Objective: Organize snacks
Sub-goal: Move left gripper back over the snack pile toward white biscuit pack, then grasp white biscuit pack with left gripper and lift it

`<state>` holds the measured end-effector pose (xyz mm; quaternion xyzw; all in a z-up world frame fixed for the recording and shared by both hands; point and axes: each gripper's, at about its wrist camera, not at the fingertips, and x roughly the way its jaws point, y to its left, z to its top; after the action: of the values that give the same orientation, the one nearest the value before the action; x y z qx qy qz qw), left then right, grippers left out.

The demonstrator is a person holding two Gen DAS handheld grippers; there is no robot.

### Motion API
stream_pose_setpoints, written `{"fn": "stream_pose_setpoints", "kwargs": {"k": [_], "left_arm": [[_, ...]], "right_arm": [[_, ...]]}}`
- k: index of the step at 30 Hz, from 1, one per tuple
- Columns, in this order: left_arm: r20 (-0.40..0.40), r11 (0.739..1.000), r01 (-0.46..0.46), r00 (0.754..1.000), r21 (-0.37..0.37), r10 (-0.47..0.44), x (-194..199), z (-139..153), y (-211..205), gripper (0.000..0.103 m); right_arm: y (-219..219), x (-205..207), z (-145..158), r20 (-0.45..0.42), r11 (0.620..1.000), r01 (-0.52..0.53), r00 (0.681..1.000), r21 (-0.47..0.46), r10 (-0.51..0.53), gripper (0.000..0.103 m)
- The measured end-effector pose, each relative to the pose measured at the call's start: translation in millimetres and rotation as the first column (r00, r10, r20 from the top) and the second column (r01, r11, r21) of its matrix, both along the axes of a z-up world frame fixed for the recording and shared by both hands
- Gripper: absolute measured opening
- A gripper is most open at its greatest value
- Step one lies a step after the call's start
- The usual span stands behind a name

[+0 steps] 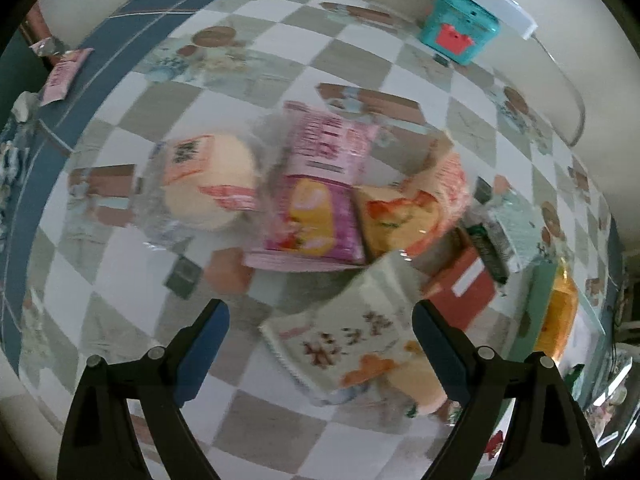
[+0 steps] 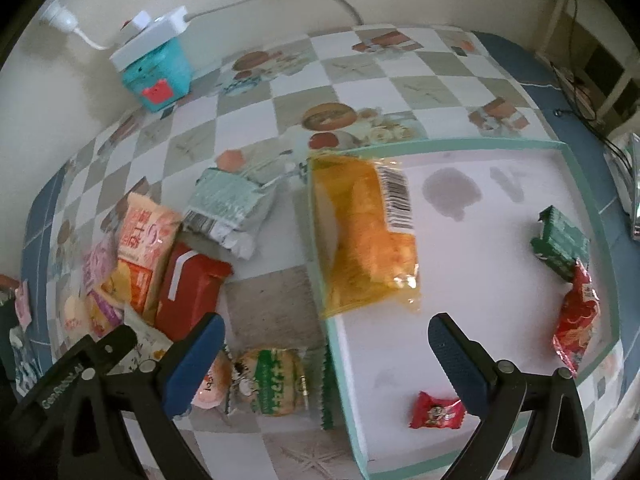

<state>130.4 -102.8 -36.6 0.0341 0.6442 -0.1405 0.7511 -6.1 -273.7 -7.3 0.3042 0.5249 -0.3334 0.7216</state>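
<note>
Checked oilcloth in grey and white, printed with cakes and edged in blue (image 2: 400,80), covers the table against a pale wall. Going left to right, a heap of unsorted snacks comes first: a clear-wrapped round pale bun (image 1: 208,184), a pink and purple cake packet (image 1: 316,204), a red foil-wrapped bar (image 2: 188,288) and a grey-green crumpled sachet (image 2: 228,208). They lie jumbled, overlapping, so I take them as still waiting to be sorted.

Above them the left gripper (image 1: 320,344) points steeply down, its blue-padded jaws spread wide and pressing on nothing; a white packet with brown lettering (image 1: 344,348) lies between the fingers, probably the next pick.

Further right, the white tray with a mint-green rim (image 2: 440,146) already holds a clear bag of yellow crisps (image 2: 360,232), a dark green packet (image 2: 560,240), a red crinkled bag (image 2: 576,316) and a small red sweet (image 2: 436,410), spaced apart as if placed deliberately. The right gripper (image 2: 326,344) hangs over the tray's near corner, jaws wide apart and empty.

Only the right camera shows the tray's contents in full; the left camera catches just its edge, but shows the heap close up
</note>
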Motion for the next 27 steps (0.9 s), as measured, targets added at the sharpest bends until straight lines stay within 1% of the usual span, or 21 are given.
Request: {"fn": "stream_pose_setpoints", "kwargs": {"k": [5, 8, 10, 11, 14, 17, 20, 24, 27], "left_arm": [[0.027, 0.999, 0.049, 0.998, -0.016, -0.048, -6.4, 0.4, -21.1, 0.093], [0.058, 0.997, 0.080, 0.995, 0.013, -0.081, -6.0, -1.6, -33.3, 0.093], [0.051, 0.995, 0.090, 0.994, 0.035, -0.092, -3.5, -7.5, -38.3, 0.093], [0.041, 0.995, 0.087, 0.995, 0.041, -0.089, -1.3, -15.9, -42.2, 0.093], [0.018, 0.997, 0.063, 0.998, 0.043, -0.064, 3.9, -21.8, -40.2, 0.096], [0.024, 0.995, 0.052, 0.998, 0.082, -0.055, 7.0, -21.4, -34.0, 0.096], [0.000, 0.993, 0.037, 0.999, 0.112, -0.037, 11.9, -27.3, -25.4, 0.096], [-0.049, 0.994, -0.010, 0.999, 0.106, 0.016, 18.3, -34.3, -5.6, 0.096], [-0.064, 0.993, -0.046, 0.997, 0.108, 0.053, 22.4, -35.8, 8.2, 0.096]], "right_arm": [[-3.1, -2.8, -2.6, -0.005, 1.000, 0.005, 1.000, 0.013, -0.005, 0.103], [-3.3, -3.3, -4.4, -0.010, 1.000, 0.008, 1.000, 0.017, -0.008, 0.103], [-3.3, -3.7, -5.0, -0.004, 1.000, 0.008, 1.000, 0.028, -0.008, 0.103], [-3.8, -3.9, -4.9, -0.003, 0.999, 0.009, 1.000, 0.030, -0.009, 0.103], [-5.6, -5.0, -4.5, -0.003, 1.000, 0.016, 1.000, 0.027, -0.016, 0.103], [-7.0, -7.3, -3.2, 0.002, 0.999, 0.027, 1.000, 0.030, -0.027, 0.103], [-8.1, -8.7, -2.1, 0.007, 0.999, 0.033, 0.999, 0.036, -0.034, 0.103], [-5.8, -7.1, -1.0, 0.010, 0.999, 0.029, 1.000, 0.038, -0.029, 0.103], [-0.4, -4.9, 0.4, 0.012, 0.999, 0.013, 1.000, 0.039, -0.014, 0.103]]}}
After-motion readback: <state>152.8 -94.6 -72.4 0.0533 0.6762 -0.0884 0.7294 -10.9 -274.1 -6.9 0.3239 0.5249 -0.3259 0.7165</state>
